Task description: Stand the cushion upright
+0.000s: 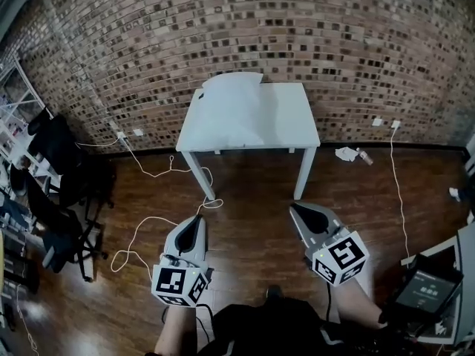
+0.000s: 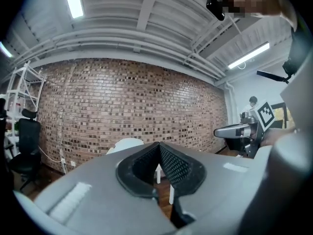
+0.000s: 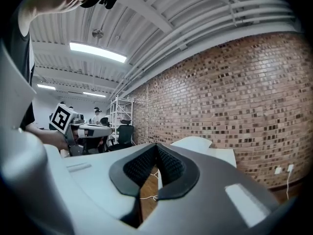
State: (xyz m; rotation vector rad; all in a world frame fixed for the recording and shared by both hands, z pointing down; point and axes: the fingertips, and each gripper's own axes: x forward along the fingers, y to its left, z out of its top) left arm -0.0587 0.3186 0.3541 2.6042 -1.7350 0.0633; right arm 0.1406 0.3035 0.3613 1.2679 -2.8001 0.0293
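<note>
The 2 grippers, left (image 1: 196, 221) and right (image 1: 295, 208), jaws shut and empty, face a white cushion (image 1: 226, 102) lying flat on the tabletop (image 1: 293, 117) well ahead, more directly before the left.

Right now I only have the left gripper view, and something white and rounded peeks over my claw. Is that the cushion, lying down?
Observer: Yes; the head view shows the cushion lying flat on the left half of the white table, by the brick wall.
Operator: Is my right claw free?
Observer: The right gripper view shows the right claw shut, empty.
Operator: Floor obstacles?
Observer: A white cable loops on the floor ahead of the left claw.
</note>
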